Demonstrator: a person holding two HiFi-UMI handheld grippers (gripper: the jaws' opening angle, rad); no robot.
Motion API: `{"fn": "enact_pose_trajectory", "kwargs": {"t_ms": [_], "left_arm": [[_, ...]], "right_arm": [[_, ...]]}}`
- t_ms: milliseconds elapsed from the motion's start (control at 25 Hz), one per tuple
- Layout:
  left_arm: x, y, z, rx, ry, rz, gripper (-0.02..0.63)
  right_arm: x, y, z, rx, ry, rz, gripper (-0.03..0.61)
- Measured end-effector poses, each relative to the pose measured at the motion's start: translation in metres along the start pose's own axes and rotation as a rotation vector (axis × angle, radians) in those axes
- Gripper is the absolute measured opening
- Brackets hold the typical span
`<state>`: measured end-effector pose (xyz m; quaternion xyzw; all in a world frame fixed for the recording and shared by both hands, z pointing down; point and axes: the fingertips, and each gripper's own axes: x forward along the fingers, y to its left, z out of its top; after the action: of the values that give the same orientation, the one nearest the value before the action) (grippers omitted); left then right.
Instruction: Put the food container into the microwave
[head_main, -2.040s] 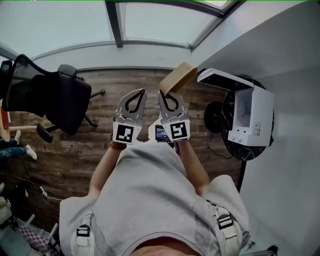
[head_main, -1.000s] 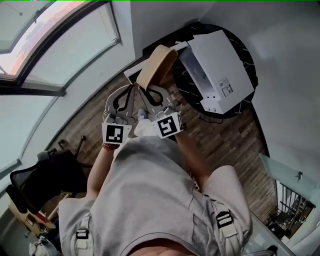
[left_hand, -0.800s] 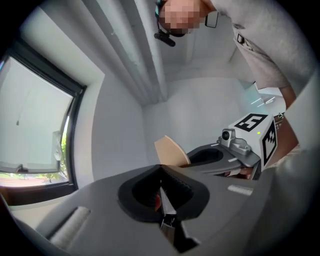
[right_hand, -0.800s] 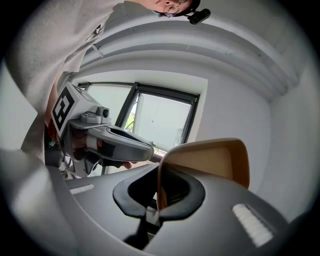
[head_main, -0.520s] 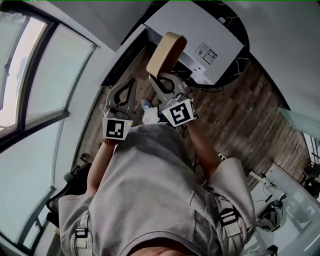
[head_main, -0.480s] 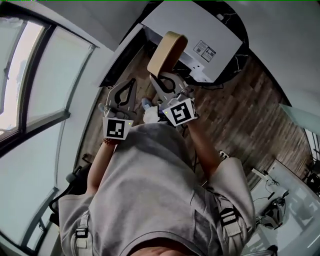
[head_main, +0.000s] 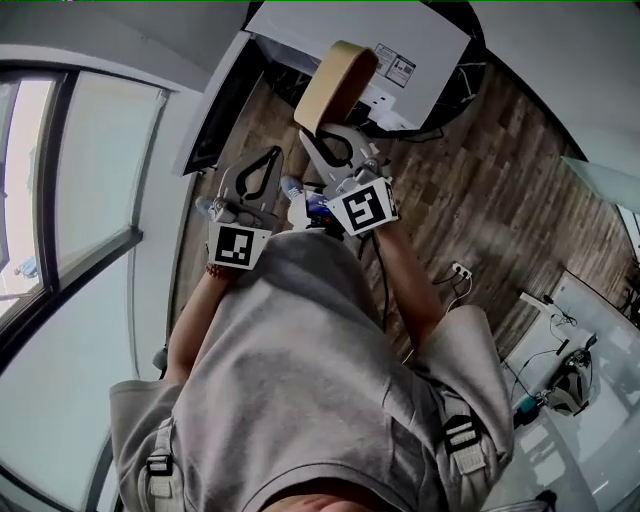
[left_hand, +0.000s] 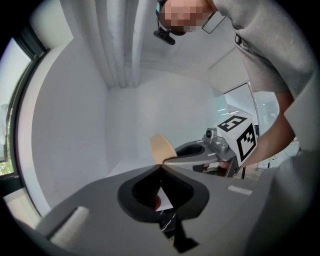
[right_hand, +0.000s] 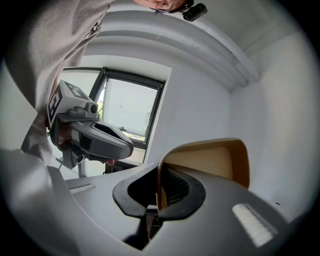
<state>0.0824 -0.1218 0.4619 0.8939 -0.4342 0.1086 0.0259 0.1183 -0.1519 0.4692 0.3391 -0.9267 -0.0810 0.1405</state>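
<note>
Head view, right gripper (head_main: 314, 138) clamped on the rim of the tan food container (head_main: 336, 84), held just before the white microwave (head_main: 400, 35), its door (head_main: 215, 110) seemingly swung open, left gripper (head_main: 270, 155) alongside, left gripper view, jaws pressed together on nothing, right gripper view, jaws pinching the container's wall.

i wear a grey t-shirt (head_main: 300, 370), with a beaded bracelet (head_main: 213, 271) at nine o'clock. my left gripper (head_main: 276, 153) and right gripper (head_main: 308, 138) are grey, with black-and-white marker cubes (head_main: 236, 247).

Food container (head_main: 335, 85) in right gripper (head_main: 320, 138) jaws, before microwave (head_main: 400, 28); left gripper (head_main: 272, 156) beside, left.
</note>
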Motion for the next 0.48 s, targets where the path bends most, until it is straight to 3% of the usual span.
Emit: {"fn": "enact_pose_trajectory", "kwargs": {"t_ms": [280, 480], "left_arm": [[-0.014, 0.012, 0.01, -0.017, -0.092, -0.038, -0.002], [-0.028, 0.022, 0.02, -0.023, -0.181, -0.057, -0.002]], "right_arm": [[0.012, 0.005, 0.013, 0.017, 0.015, -0.066, 0.02], [0.026, 0.005, 0.021, -0.022, 0.056, -0.055, 0.02]]}}
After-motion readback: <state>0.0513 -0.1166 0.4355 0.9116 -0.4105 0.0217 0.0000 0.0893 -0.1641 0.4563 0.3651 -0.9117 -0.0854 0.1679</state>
